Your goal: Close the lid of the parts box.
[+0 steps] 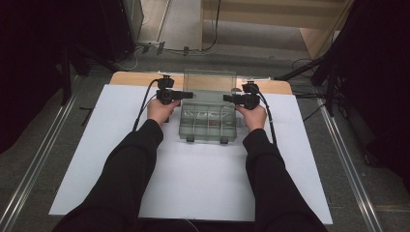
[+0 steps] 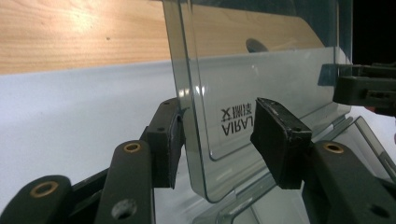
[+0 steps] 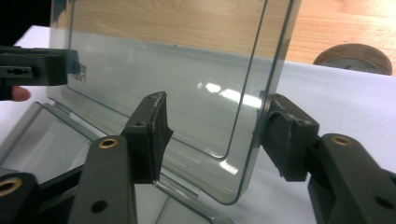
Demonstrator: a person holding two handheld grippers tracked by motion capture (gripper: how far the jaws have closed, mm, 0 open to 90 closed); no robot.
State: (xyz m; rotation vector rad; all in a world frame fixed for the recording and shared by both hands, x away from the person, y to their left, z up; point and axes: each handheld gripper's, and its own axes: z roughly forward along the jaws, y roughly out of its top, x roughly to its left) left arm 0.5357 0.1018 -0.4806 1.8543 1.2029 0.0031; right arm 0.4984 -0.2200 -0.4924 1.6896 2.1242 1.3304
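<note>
Tongs (image 2: 215,135) straddle upright lid (image 2: 261,70) edge, far pad clear.

Lighting uneven; sharpness moderate.
The white sheet (image 1: 203,169) is lit brightly from overhead, the surroundings are left dark, glare is seen on the clear lid (image 3: 224,93), and near jaws are softly blurred.

A box (image 1: 208,123) sits on a sheet (image 1: 193,179) that covers the table (image 1: 130,78), toward the far side and about midway between left and right. Its lid (image 1: 210,79) stands upright along the far edge. The left gripper (image 1: 186,95) is at the lid's left edge, the right gripper (image 1: 228,98) at its right edge. A round disc (image 3: 353,57) lies on the table far right of the lid.
</note>
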